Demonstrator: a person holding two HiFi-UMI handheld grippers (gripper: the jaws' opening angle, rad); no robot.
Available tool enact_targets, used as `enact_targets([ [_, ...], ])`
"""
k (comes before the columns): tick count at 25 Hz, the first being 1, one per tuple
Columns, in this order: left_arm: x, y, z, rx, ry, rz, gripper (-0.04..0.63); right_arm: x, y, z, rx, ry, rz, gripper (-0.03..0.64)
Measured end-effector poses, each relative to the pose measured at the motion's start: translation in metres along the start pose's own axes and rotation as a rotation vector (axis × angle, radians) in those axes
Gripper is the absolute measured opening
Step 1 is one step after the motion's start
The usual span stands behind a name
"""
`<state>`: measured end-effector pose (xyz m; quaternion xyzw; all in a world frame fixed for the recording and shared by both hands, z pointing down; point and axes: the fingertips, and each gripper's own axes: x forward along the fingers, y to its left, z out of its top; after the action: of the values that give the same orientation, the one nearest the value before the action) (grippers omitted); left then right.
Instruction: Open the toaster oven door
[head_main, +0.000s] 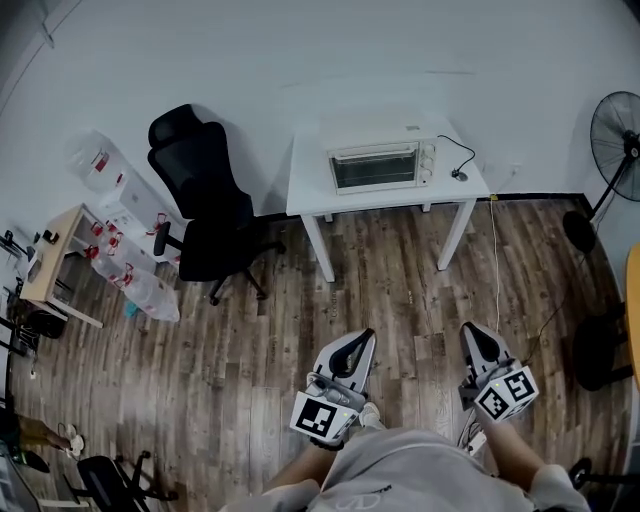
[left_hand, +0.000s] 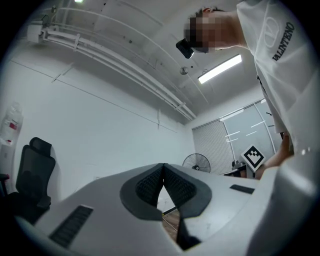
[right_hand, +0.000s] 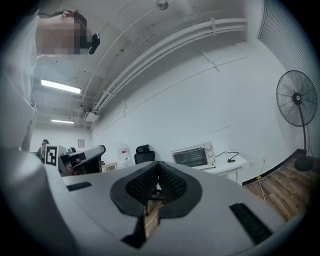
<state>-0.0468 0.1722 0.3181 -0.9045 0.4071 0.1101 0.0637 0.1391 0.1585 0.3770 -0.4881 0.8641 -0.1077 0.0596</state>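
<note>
Toaster oven (head_main: 382, 164): stands on the white table (head_main: 310, 187), toward the wall. Its door is shut, the glass front faces the person, and the knobs sit in a column to the right of the door.
Cord (head_main: 462, 155): black; it runs from the oven's right side across the tabletop.
Left gripper (head_main: 363, 337): low in the head view, over the wooden floor (head_main: 400, 290) and well apart from the table. In the left gripper view its ribbed pads (left_hand: 150, 184) meet at the tips – jaws together, nothing between them.
Right gripper (head_main: 472, 331): beside the left one, also well short of the table. In the right gripper view the jaws are closed tip to tip and grip nothing; the oven shows beyond them, up and to the right.
Office chair (head_main: 205, 205): black, on castors, just left of the table.
Standing fan (head_main: 615, 130): black, at the right edge of the head view, near the wall.
Person: sleeves and forearms enter from the bottom edge – one hand behind each marker cube.
</note>
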Motion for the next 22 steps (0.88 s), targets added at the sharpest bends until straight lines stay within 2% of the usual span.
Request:
enact_targets([
  [4,0.002,0.024,0.000,-0.043,0.001,-0.028,0.008,0.030,0.012,0.000,-0.007,0.000,-0.017,0.017],
  [9,0.002,0.049,-0.002,-0.073,0.000,-0.025,0.008,0.056,0.029,-0.006,-0.005,0.034,0.000,0.017],
  [22,0.031,0.084,-0.009,-0.052,0.005,0.001,0.008,0.108,0.013,-0.008,0.012,0.031,0.041,0.017],
])
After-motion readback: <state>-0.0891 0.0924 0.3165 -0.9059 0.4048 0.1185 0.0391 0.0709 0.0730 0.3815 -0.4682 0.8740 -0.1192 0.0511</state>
